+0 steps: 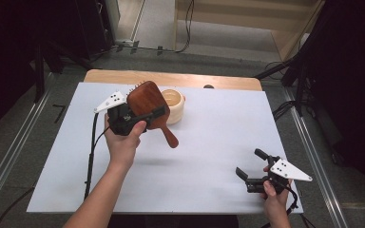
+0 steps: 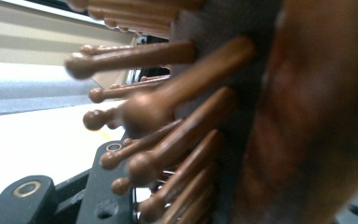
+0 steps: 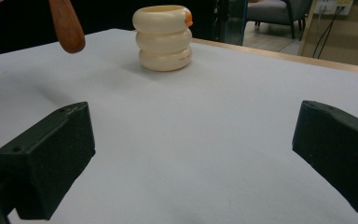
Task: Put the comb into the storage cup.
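Brush lifted in the left gripper, cup waiting behind it

The brush [image 1: 145,102] is off the table, its wooden head pinched between the jaws of the left gripper [image 1: 140,116], with the bristles [image 2: 168,140] turned toward the gripper's camera and the handle hanging toward 5 o'clock. Just beside it, at 3 o'clock, stands the cream cup [image 1: 175,105], apart from the brush. I judge the picking up is done; the putting down, probably into or near the cup, is left. The right gripper [image 1: 252,166] rests low at 4 o'clock of the sheet, jaws spread wide, holding nothing. The white sheet [image 1: 209,156] is bare between the two grippers, so there is much room. The far wooden edge [image 1: 171,76] lies near behind the cup, at 12 o'clock.
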Available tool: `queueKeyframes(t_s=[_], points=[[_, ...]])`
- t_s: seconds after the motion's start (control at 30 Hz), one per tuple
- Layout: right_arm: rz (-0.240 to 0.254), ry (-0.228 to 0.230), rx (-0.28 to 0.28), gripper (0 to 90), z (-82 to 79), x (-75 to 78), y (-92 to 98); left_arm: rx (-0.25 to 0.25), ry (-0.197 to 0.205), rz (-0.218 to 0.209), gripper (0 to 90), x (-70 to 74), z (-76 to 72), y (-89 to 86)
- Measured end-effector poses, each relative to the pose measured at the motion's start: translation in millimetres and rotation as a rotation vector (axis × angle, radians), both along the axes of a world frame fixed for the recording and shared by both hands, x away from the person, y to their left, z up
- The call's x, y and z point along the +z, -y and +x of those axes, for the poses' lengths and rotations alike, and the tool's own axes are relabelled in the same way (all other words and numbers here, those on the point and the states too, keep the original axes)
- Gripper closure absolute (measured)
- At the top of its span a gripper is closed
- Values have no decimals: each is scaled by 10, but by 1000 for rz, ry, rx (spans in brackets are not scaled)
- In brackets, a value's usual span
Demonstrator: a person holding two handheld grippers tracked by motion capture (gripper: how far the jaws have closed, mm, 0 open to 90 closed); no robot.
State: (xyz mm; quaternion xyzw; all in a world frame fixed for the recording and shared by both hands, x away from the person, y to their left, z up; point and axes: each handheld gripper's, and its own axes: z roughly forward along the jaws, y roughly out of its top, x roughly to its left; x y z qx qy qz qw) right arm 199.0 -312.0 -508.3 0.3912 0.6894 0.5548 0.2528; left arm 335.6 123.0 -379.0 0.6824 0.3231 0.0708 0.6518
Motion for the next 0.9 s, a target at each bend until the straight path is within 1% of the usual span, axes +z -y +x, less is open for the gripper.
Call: queueKeyframes(t_s=[0.1, 0.13, 0.3, 0.53, 0.7, 0.77, 0.9], points=[[4, -8, -11, 0, 10, -24, 48, 6, 3, 3, 527, 27, 24, 3], [5, -5, -14, 0, 13, -25, 55, 5, 5, -2, 526, 45, 45, 2], [12, -9, -16, 0, 16, -31, 72, 7, 11, -1, 526, 84, 78, 10], [3, -11, -9, 0, 32, -60, 59, 10, 20, 7, 526, 149, 149, 18], [17, -12, -12, 0, 33, -69, 65, 12, 18, -2, 526, 159, 189, 18], [16, -11, -9, 0, 35, -71, 62, 4, 16, -15, 525, 157, 218, 13], [11, -13, -6, 0, 32, -73, 57, 11, 20, -8, 525, 174, 258, 9]])
